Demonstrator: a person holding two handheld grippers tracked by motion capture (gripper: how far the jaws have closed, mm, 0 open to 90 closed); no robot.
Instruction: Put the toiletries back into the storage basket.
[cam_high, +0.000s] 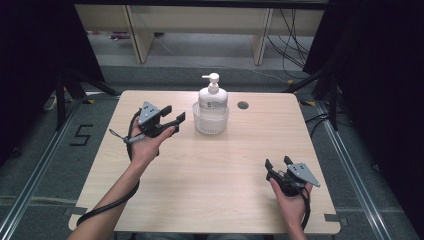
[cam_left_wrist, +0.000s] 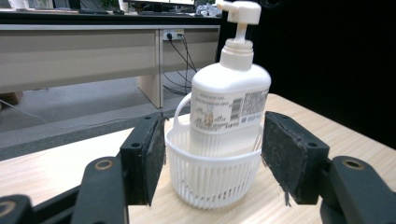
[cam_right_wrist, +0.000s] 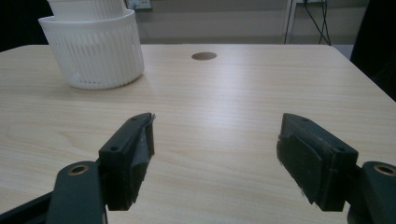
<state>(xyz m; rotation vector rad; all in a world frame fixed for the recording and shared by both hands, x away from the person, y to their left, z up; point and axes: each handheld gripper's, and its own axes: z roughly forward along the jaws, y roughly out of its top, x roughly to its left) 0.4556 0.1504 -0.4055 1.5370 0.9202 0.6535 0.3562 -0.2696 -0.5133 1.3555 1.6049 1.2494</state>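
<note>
A white pump bottle (cam_high: 212, 96) (cam_left_wrist: 231, 100) stands upright inside a small white ribbed basket (cam_high: 210, 121) (cam_left_wrist: 212, 179) (cam_right_wrist: 93, 51) at the back middle of the wooden table (cam_high: 210, 170). My left gripper (cam_high: 173, 114) (cam_left_wrist: 212, 156) is open, held just left of the basket, its jaws pointing at it and standing apart from it. My right gripper (cam_high: 277, 163) (cam_right_wrist: 215, 149) is open near the front right of the table, low over the bare wood, with nothing between its jaws.
A round cable hole (cam_high: 243, 105) (cam_right_wrist: 204, 56) lies in the tabletop right of the basket. Beyond the table's far edge are desk legs (cam_high: 137, 35), floor cables (cam_high: 292, 45) and black curtains on both sides.
</note>
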